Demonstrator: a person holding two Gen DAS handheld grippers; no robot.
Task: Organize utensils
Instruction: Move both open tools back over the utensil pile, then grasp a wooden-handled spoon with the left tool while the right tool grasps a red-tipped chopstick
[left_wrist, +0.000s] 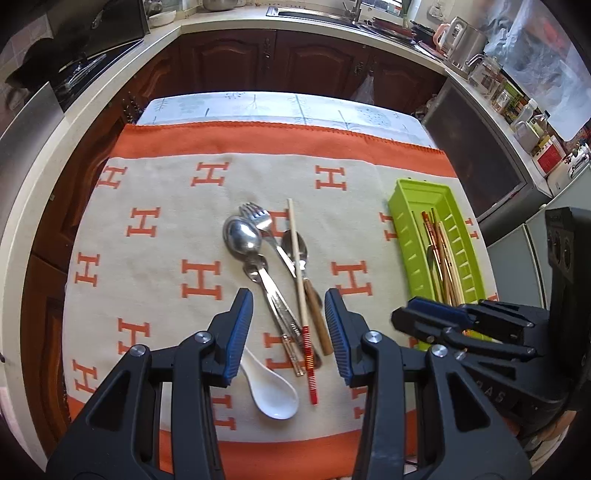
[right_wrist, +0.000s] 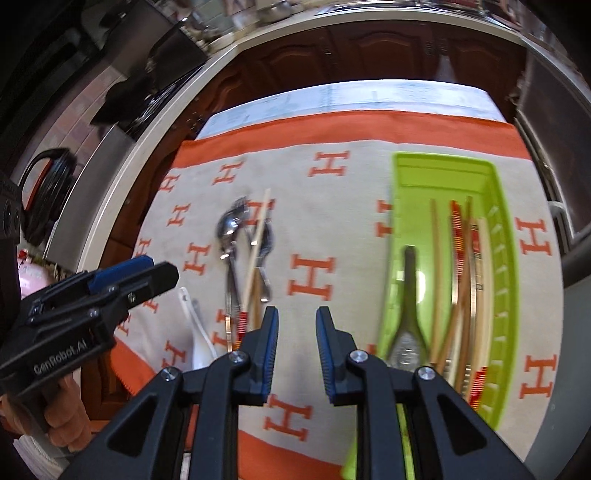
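Left wrist view: the left gripper (left_wrist: 290, 332) is being held released, empty, above the loose pile. Left to sort, as judged: steel spoon (left_wrist: 242, 236), fork (left_wrist: 258, 219), one chopstick (left_wrist: 301, 291), and white ceramic spoon (left_wrist: 271, 391), lying just under the gripper. Long axes are running away from the gripper, bowls and tines at the far end.

Right wrist view: the right gripper (right_wrist: 297, 350) is being held released, empty. The green tray (right_wrist: 504, 258), right of it on the bench (right_wrist: 314, 236), is already holding chopsticks (right_wrist: 461, 266) and a dark spoon (right_wrist: 408, 295), lengthwise.
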